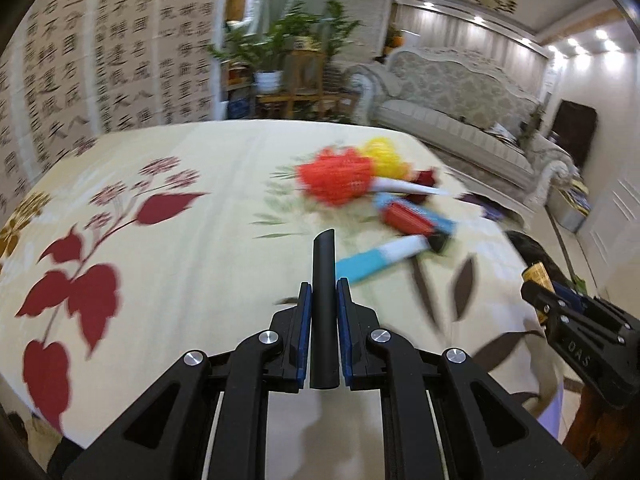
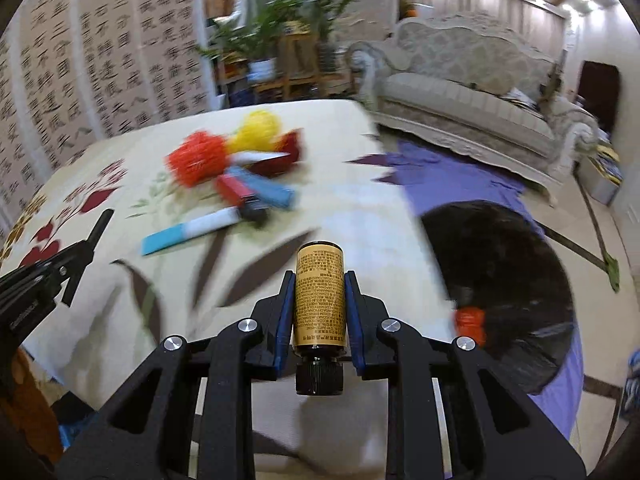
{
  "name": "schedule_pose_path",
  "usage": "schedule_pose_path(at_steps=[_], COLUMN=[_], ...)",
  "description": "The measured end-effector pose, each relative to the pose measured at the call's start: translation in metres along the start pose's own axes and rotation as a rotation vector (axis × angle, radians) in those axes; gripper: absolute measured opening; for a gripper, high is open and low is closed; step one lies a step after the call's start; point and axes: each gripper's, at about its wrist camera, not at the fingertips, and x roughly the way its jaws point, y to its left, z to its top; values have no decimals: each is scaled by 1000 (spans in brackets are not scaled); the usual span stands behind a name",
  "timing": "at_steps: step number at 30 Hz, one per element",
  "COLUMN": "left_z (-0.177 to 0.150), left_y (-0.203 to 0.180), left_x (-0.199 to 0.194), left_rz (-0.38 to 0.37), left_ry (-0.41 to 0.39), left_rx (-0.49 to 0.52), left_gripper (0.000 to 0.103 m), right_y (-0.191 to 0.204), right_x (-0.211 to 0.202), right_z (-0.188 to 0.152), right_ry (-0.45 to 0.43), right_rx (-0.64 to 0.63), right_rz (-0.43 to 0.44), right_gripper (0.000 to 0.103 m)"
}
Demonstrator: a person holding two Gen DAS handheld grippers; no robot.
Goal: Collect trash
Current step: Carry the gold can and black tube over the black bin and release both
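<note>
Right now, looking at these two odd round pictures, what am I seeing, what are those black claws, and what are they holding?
Each picture comes from a wide-angle camera mounted on a hand-held gripper, a two-finger clamp that a person carries; there is no robot arm. The left hand-held gripper is shut on a black tube. The right hand-held gripper is shut on a small bottle with a gold label. Below lies a flowered tablecloth with a blurred pile of colourful trash. A black trash bag stands open beside the table.
</note>
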Motion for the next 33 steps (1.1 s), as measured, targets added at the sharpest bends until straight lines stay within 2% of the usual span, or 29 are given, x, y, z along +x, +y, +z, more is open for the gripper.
schedule_pose_path(at_steps=[8,16,24,33], left_z=[12,21,29,36], left_y=[-90,-154,-197,-229], left_x=[10,27,55,88], left_rz=[-122,-208,-247,-276], left_ry=[-25,-26,-3,29], left_rx=[137,224,268,320], left_gripper=[13,13,13,14], right_y=[-75,-125,-159,-182], right_x=[-3,6,23,45], right_z=[4,6,8,13], right_ry=[-37,-46,-40,-24], right_rx=[92,142,185,220], right_rz=[-97,-157,-187,-168], right_gripper=[23,23,23,25])
